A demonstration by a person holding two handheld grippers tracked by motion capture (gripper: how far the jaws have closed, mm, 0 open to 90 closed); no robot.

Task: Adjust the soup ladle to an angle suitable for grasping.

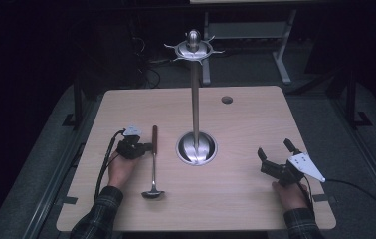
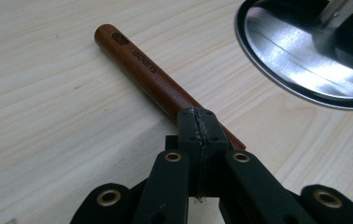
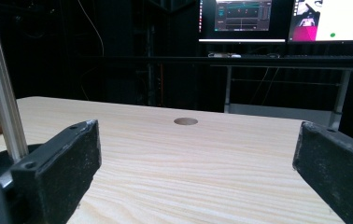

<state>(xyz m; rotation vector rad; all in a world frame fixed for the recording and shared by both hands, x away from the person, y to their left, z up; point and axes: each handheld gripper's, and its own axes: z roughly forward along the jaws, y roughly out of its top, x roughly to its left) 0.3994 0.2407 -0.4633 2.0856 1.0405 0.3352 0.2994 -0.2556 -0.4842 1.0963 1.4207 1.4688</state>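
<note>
Ladle (image 1: 153, 164) on pale wooden table (image 1: 255, 124), dark room, lit monitors (image 3: 286, 21)

A steel hook stand (image 1: 195, 99), perhaps chrome, on the table (image 1: 255, 124).

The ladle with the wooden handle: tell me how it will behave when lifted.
The steel ladle with the brown wooden handle looks rigid. Its round handle may roll or slip between the left gripper fingers. The metal bowl end probably outweighs the handle, so it would likely droop.
</note>
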